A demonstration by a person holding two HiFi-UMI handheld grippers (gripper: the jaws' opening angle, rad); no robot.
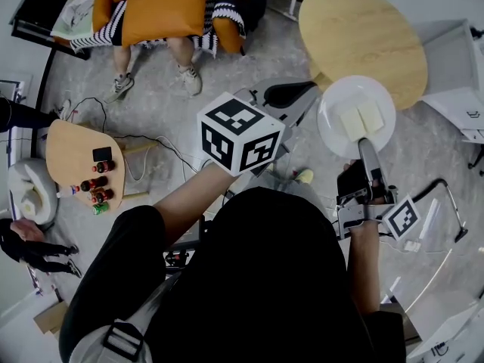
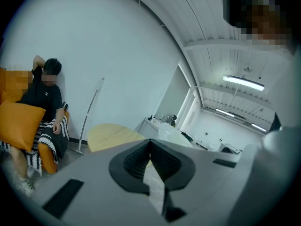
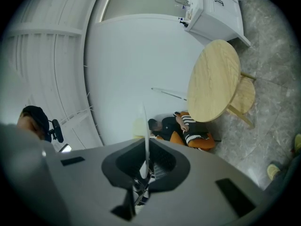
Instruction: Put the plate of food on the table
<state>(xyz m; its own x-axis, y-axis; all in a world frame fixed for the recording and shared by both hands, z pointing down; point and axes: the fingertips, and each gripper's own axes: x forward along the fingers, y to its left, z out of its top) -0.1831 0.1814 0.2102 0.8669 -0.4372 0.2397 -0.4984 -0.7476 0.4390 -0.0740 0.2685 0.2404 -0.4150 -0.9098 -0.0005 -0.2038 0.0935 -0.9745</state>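
A white plate (image 1: 355, 116) carrying two pale squares of food (image 1: 361, 118) hangs over the floor, just short of the round wooden table (image 1: 363, 40). My right gripper (image 1: 365, 142) is shut on the plate's near rim. In the right gripper view the plate (image 3: 146, 126) shows edge-on as a thin white line rising from the closed jaws (image 3: 146, 168), with the table (image 3: 214, 79) beyond. The marker cube of my left gripper (image 1: 240, 133) is raised at centre and hides its jaws. In the left gripper view those jaws (image 2: 153, 173) are shut on nothing, and the table (image 2: 110, 135) lies ahead.
A person sits on an orange sofa (image 1: 174, 6) beyond the table. A low wooden side table (image 1: 76, 153) with several bottles stands at the left, with cables on the floor beside it. A stool (image 3: 242, 95) sits under the round table. White cabinets (image 1: 457, 74) stand at the right.
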